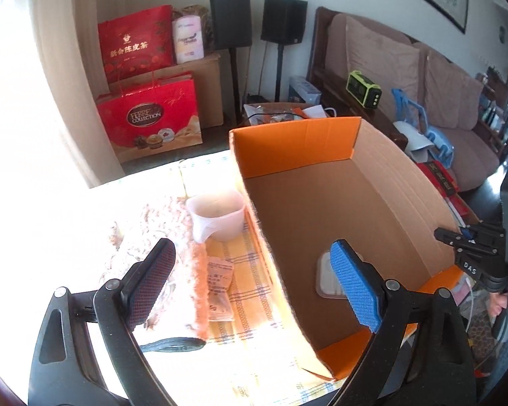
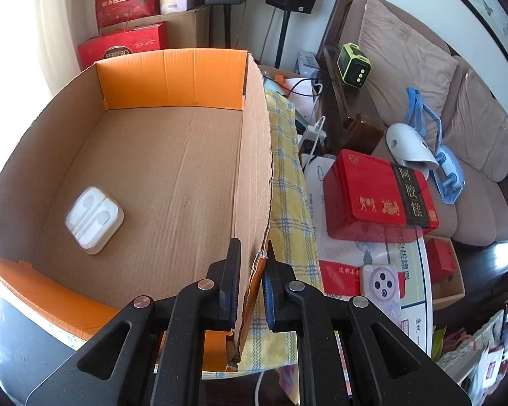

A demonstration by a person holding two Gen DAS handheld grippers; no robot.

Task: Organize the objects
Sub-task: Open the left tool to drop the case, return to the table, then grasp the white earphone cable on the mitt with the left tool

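Note:
An open cardboard box (image 1: 321, 203) with orange end flaps stands on a yellow checked cloth (image 1: 247, 270). A white earphone case (image 2: 94, 220) lies alone on the box floor (image 2: 172, 176); its edge also shows behind my blue pad (image 1: 325, 279). My left gripper (image 1: 254, 250) is open and empty, straddling the box's left wall. Left of that wall sit a pink measuring cup (image 1: 216, 215), an orange sachet (image 1: 219, 287) and a fluffy pink cloth (image 1: 152, 237). My right gripper (image 2: 252, 250) is shut on the box's right wall near the front corner, and shows at the right edge (image 1: 457, 237).
Beside the box lie a red tin (image 2: 379, 196), papers and a pink round-patterned packet (image 2: 381, 286). A sofa (image 2: 406, 77) with a green speaker (image 2: 354, 64) stands to the right. Red gift bags (image 1: 149, 118) and black speakers on stands (image 1: 230, 20) stand behind.

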